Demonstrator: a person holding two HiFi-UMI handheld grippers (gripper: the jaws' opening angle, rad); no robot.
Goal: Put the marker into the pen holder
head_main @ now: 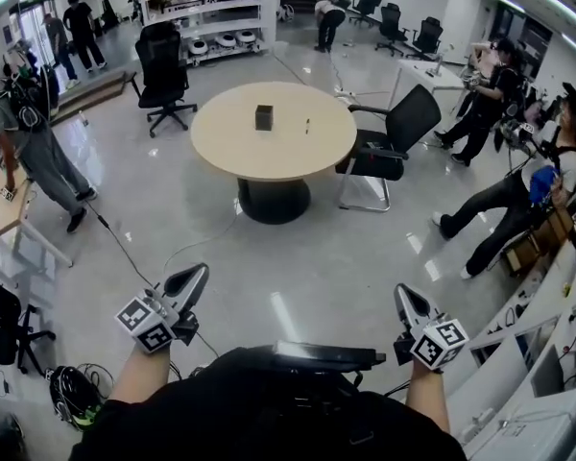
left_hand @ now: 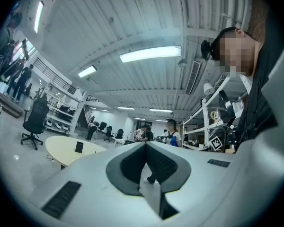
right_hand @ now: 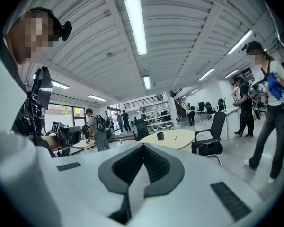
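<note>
We stand well back from the round table (head_main: 269, 157). The left gripper (head_main: 201, 272) and the right gripper (head_main: 402, 291) are both clenched on nothing. The black pen holder (head_main: 264, 116) stands mid-table. The marker (head_main: 307, 126) lies just right of it, its length running away from us. Of the gripper views, only the right one shows the marker.

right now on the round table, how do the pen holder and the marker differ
The pen holder is a dark boxy block; the marker is a thin sliver, far smaller. The pen holder sits near the middle of the round table; the marker sits to its right in the head view, nearer the edge. Both rest on it, apart.
</note>
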